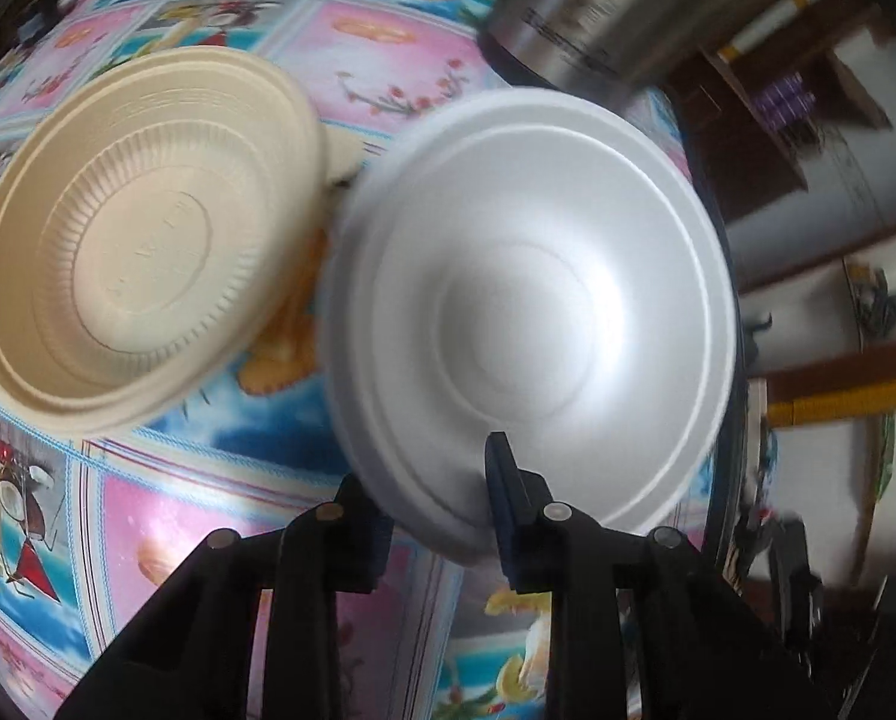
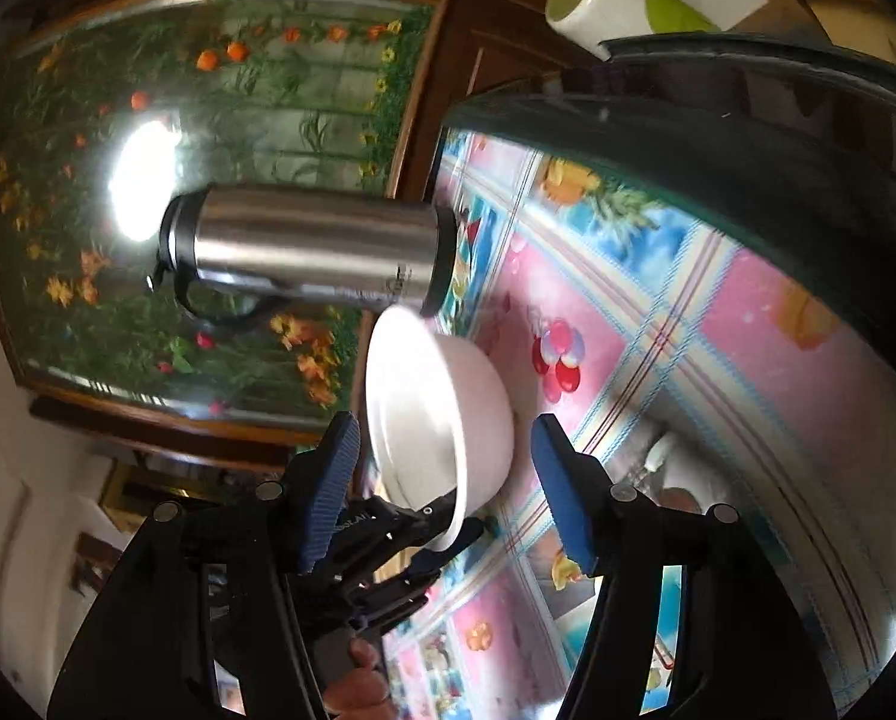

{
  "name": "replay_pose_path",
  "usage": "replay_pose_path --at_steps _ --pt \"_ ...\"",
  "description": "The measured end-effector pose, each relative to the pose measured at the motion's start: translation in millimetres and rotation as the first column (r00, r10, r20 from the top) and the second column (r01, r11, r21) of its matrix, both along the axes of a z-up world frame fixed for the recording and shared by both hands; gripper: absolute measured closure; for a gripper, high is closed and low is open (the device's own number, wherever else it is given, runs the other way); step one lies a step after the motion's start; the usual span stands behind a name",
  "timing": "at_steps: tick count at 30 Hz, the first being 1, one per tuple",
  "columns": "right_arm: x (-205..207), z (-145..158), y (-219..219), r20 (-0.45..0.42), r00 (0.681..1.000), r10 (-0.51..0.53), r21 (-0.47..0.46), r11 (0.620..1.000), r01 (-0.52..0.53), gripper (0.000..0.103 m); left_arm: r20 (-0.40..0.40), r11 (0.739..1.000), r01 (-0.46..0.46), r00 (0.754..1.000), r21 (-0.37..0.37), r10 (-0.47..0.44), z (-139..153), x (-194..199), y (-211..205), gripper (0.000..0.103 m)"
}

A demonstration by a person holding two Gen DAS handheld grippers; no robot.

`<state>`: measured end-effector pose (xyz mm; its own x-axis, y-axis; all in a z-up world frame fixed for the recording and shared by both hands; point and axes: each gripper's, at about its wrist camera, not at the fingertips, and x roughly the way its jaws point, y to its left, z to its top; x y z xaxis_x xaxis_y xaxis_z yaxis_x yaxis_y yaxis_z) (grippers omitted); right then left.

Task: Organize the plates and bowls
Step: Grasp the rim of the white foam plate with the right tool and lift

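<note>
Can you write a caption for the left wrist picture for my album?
Left gripper fingers pinch the white bowl's rim beside a beige bowl on the colourful tablecloth.

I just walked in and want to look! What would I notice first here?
Probably the big white foam bowl right in front, its near rim pinched by the left gripper. Beside it sits a beige ribbed bowl on the bright cartoon tablecloth. Behind stands a shiny steel flask.

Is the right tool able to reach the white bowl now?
Probably yes: the right tool stands open around the white bowl, nothing between, though the left tool grips its rim.
</note>
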<state>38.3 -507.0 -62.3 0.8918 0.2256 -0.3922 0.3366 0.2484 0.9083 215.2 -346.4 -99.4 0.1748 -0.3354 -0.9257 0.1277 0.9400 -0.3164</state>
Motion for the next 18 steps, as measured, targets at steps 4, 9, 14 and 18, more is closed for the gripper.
replay_pose_path --at_steps 4,9,14,18 --pt "10.8 -5.1 6.6 -0.107 0.994 0.035 -0.049 0.998 -0.041 0.043 -0.022 0.996 0.083 0.996 0.012 -0.082 1.8 -17.7 -6.7 0.075" --pt "14.1 -8.3 1.2 -0.180 0.983 0.039 -0.075 0.996 -0.053 0.062 -0.028 0.991 0.132 0.991 0.016 -0.131 3.8 -33.3 -7.1 0.075" --pt "18.1 -20.9 0.4 -0.296 0.953 0.057 -0.074 0.994 -0.082 0.095 -0.025 0.990 0.139 0.990 0.018 -0.138 0.9 -36.9 -0.3 0.075" --pt "15.6 -18.5 0.7 -0.315 0.948 0.049 -0.094 0.992 -0.082 0.095 -0.027 0.992 0.129 0.991 -0.017 -0.129 -0.5 -40.3 11.2 0.083"
